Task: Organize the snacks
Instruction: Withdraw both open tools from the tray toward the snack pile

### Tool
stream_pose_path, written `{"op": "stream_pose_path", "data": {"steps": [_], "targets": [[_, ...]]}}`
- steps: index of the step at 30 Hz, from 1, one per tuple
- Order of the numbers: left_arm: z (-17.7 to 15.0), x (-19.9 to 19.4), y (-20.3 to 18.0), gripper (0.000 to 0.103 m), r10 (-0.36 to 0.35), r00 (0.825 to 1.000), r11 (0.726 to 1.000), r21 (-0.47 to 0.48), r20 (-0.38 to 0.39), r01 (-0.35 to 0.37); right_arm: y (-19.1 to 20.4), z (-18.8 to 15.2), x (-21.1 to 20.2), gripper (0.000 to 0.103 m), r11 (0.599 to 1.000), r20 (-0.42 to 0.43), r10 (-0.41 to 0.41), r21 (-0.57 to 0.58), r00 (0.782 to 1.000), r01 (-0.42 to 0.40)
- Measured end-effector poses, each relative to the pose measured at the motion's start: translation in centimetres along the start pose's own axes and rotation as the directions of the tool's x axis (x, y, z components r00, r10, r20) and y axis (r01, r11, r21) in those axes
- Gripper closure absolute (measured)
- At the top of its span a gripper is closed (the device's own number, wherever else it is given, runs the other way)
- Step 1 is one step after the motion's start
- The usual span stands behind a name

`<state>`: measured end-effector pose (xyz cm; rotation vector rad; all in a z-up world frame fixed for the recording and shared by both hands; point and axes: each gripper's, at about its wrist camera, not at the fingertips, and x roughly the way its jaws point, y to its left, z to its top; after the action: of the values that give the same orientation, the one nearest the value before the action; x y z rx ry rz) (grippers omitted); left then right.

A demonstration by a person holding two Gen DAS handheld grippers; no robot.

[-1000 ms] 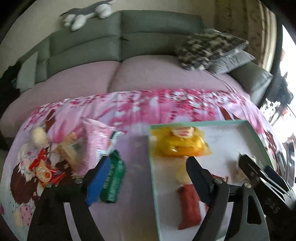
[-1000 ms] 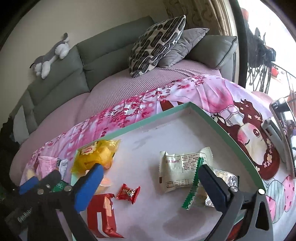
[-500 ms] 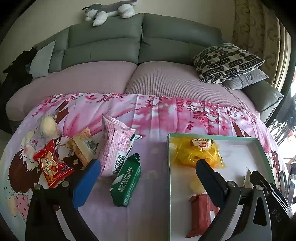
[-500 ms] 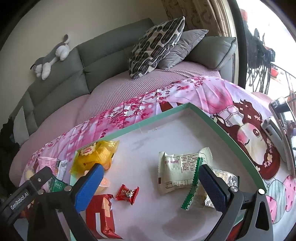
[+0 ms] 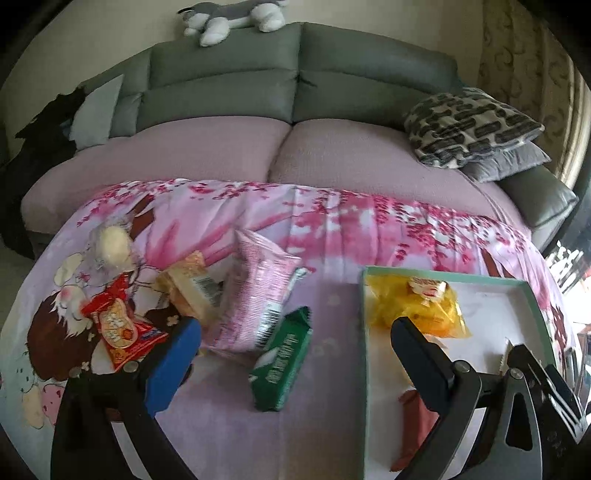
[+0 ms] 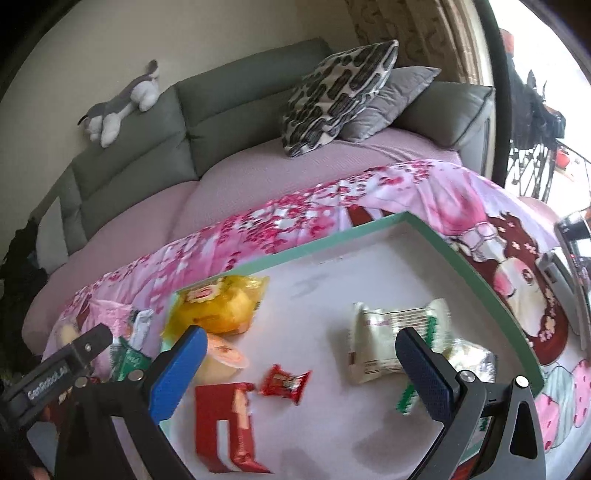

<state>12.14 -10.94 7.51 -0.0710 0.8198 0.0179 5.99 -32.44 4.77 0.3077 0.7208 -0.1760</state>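
A green-rimmed white tray (image 5: 532,291) (image 6: 461,254) lies on the pink cloth. In it are a yellow bag (image 5: 417,306) (image 6: 218,306), a red box (image 6: 225,424), a small red candy (image 6: 284,382), a jelly cup (image 6: 221,360) and a white packet (image 6: 391,332). Left of the tray lie a green biscuit pack (image 5: 282,354), a pink bag (image 5: 255,295), a beige bar (image 5: 192,288), a red snack bag (image 5: 118,332) and a pale round snack (image 5: 110,243). My left gripper (image 5: 295,354) is open above the green pack. My right gripper (image 6: 299,365) is open over the tray.
A grey sofa with a pink cover (image 5: 295,147) stands behind the table. Patterned cushions (image 5: 469,129) lie at its right, a plush toy (image 5: 229,18) on its back. Phones or devices (image 6: 569,266) lie at the table's right edge.
My left gripper has swung left from the tray toward the loose snacks, and the green pack now lies between its fingers. My right gripper has barely moved over the tray.
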Motion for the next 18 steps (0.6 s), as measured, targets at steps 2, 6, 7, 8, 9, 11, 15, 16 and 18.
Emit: {"op": "stream_pose_path", "data": {"steps": [2, 6, 7, 8, 9, 11, 15, 16, 18], "targets": [[0.2, -0.1, 0.6, 0.001, 0.015, 1.0, 1.0, -0.013, 0.001, -0.015, 0.7, 0.0, -0.1, 0.0, 1.0, -0.003, 0.009, -0.018, 1.0, -0.009], [0.5, -0.2, 2.2, 0.001, 0.075, 0.997, 0.996, -0.047, -0.004, -0.075, 1.8, -0.2, -0.2, 0.0, 0.999, -0.011, 0.027, -0.033, 1.0, -0.027], [0.5, -0.2, 2.6, 0.001, 0.091, 0.996, 0.994, -0.056, -0.008, -0.091, 2.0, -0.2, -0.3, 0.0, 0.999, -0.011, 0.028, -0.038, 1.0, -0.028], [0.6, -0.2, 3.1, 0.001, 0.108, 0.994, 0.992, -0.063, -0.013, -0.108, 2.3, -0.2, -0.3, 0.0, 0.999, -0.011, 0.028, -0.046, 1.0, -0.028], [0.7, -0.2, 3.7, 0.001, 0.126, 0.992, 0.989, -0.07, -0.017, -0.127, 2.8, -0.2, -0.5, 0.0, 0.998, -0.011, 0.028, -0.058, 1.0, -0.028], [0.8, -0.4, 5.0, 0.001, 0.168, 0.985, 0.982, -0.084, -0.022, -0.17, 3.4, 0.0, -0.7, 0.0, 0.997, -0.003, 0.034, -0.072, 0.999, -0.034], [1.0, -0.6, 7.6, 0.001, 0.209, 0.977, 0.97, -0.123, -0.033, -0.212, 5.2, 0.4, -1.1, 0.0, 0.994, 0.004, 0.057, -0.091, 0.998, -0.057], [1.1, -0.7, 8.3, 0.001, 0.215, 0.976, 0.967, -0.133, -0.034, -0.217, 5.6, 0.6, -1.2, 0.0, 0.994, 0.005, 0.063, -0.095, 0.998, -0.062], [1.2, -0.8, 9.6, 0.001, 0.223, 0.974, 0.961, -0.16, -0.035, -0.226, 6.9, 0.9, -1.3, 0.0, 0.99, 0.007, 0.082, -0.114, 0.997, -0.08]]}}
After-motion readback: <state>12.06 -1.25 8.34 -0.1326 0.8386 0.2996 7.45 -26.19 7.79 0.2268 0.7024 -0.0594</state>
